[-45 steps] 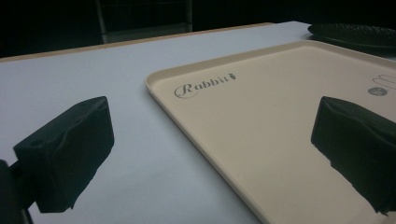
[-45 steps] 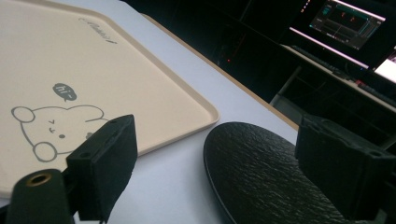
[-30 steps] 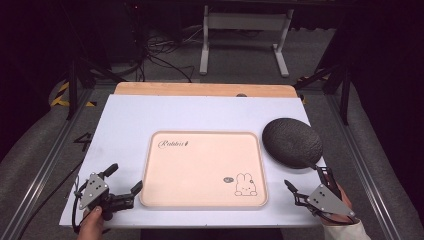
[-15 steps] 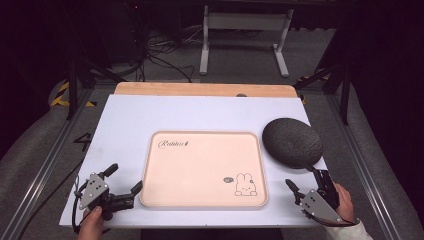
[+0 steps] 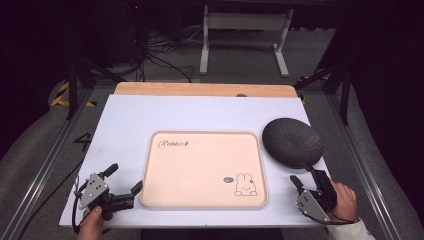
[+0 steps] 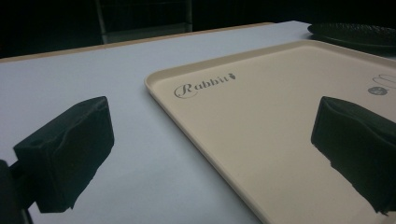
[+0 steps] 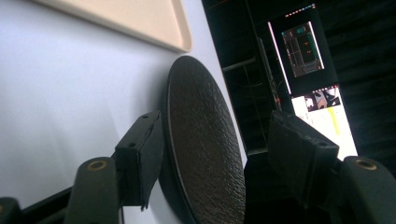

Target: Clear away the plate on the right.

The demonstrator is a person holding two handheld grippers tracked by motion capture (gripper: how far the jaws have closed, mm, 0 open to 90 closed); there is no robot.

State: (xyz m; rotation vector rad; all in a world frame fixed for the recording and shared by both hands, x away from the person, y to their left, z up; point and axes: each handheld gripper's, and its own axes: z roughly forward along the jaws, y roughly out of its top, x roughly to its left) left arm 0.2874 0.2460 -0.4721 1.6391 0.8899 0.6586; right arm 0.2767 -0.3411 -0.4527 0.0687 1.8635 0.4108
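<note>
High view: the right gripper [image 5: 306, 176] sits by the black plate [image 5: 292, 142], its jaws just closing around the rim. The left gripper [image 5: 123, 178] is spread wide by the tray [image 5: 200, 167].

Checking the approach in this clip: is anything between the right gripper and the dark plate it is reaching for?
Nothing visible is. The right gripper sits just short of the dark plate's near rim. In the right gripper view its jaws, which have just been closing, straddle that rim with a gap on the far side. The tray lies off to the side.
</note>
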